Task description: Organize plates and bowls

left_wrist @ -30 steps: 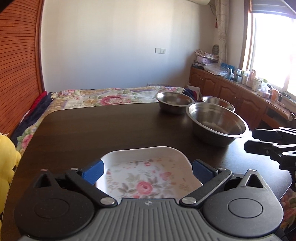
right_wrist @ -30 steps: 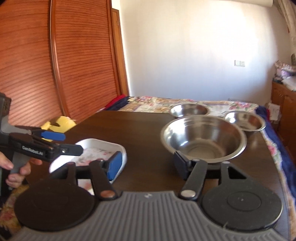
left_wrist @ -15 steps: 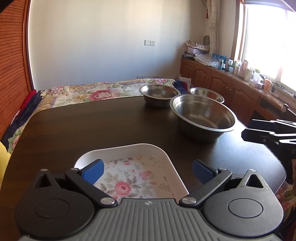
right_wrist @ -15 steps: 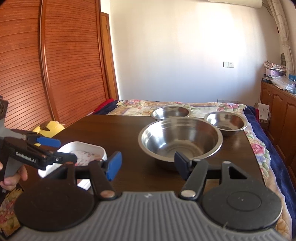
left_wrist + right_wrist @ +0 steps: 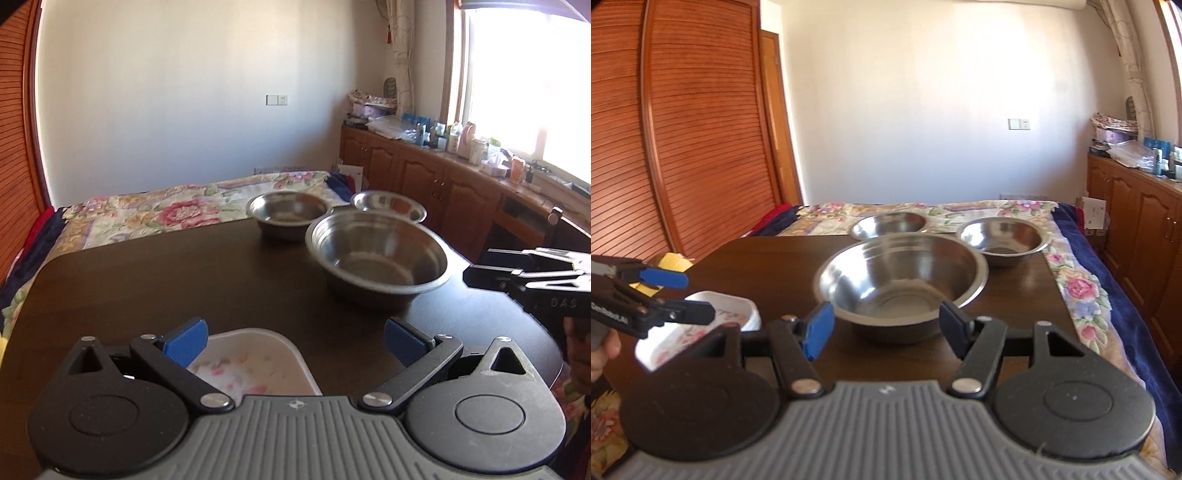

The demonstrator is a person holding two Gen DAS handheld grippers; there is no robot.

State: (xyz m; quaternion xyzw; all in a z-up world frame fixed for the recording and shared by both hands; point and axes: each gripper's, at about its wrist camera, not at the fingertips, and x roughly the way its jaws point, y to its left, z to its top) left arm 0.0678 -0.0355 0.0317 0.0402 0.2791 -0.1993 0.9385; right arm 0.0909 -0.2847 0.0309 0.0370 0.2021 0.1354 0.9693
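Observation:
A white floral plate (image 5: 255, 365) lies on the dark table (image 5: 166, 280). My left gripper (image 5: 293, 339) hovers open just above it, the plate nearer the left finger and untouched by the pads. Three steel bowls stand ahead: a large bowl (image 5: 905, 280), a medium bowl (image 5: 888, 225) and a small bowl (image 5: 1004, 238) at the far edge. My right gripper (image 5: 886, 326) is open, its blue pads on either side of the large bowl's near wall without touching it. The left gripper (image 5: 694, 297) shows above the plate (image 5: 735, 312) in the right wrist view. The right gripper (image 5: 474, 271) shows beside the large bowl (image 5: 376, 254).
A bed with a floral cover (image 5: 155, 214) lies beyond the table's far edge. Wooden cabinets (image 5: 424, 177) with cluttered tops line the right wall under a window. Slatted wooden doors (image 5: 683, 129) stand at left. A person's hand (image 5: 602, 347) holds the left gripper.
In the left wrist view the plate has slid down and left under the fingers. In the right wrist view the large bowl has shifted left and now sits centred between the fingers. Both jaws kept their width.

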